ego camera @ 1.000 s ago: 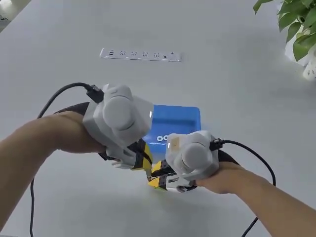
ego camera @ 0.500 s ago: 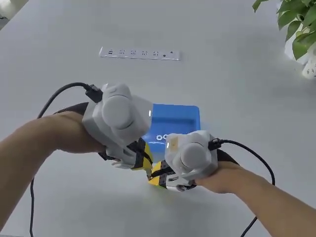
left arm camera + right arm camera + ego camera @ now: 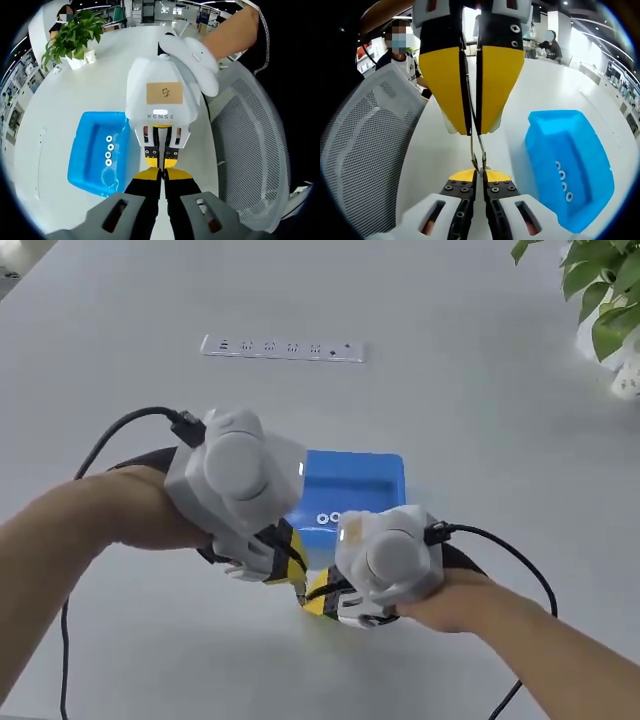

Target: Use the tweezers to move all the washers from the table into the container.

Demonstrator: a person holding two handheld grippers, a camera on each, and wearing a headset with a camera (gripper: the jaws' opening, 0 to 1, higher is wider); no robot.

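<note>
In the head view the left gripper (image 3: 296, 565) and the right gripper (image 3: 318, 595) meet tip to tip just in front of the blue container (image 3: 372, 472), which rests on the grey table (image 3: 450, 400). A white power strip (image 3: 283, 349) lies farther back, well apart from the container, and a green plant (image 3: 598, 295) stands at the far right edge. In the right gripper view I see the left gripper (image 3: 475, 131) reaching in from the top, its yellow pads (image 3: 445, 75) closed to a narrow slit on the two thin metal arms of the tweezers (image 3: 476, 150). Those arms converge and end at the seam of the right gripper (image 3: 479, 175), whose pads are pressed together on that end. I cannot tell which end of the tweezers this is. In the left gripper view the left gripper (image 3: 161, 174) has no gap between its pads and faces the right gripper (image 3: 161, 156) nose to nose. Four washers (image 3: 108, 150) lie in a row on the container floor (image 3: 90, 165). The same row of washers (image 3: 562, 180) also shows in the right gripper view. A mesh chair back (image 3: 250, 140) stands beside the table.
</note>
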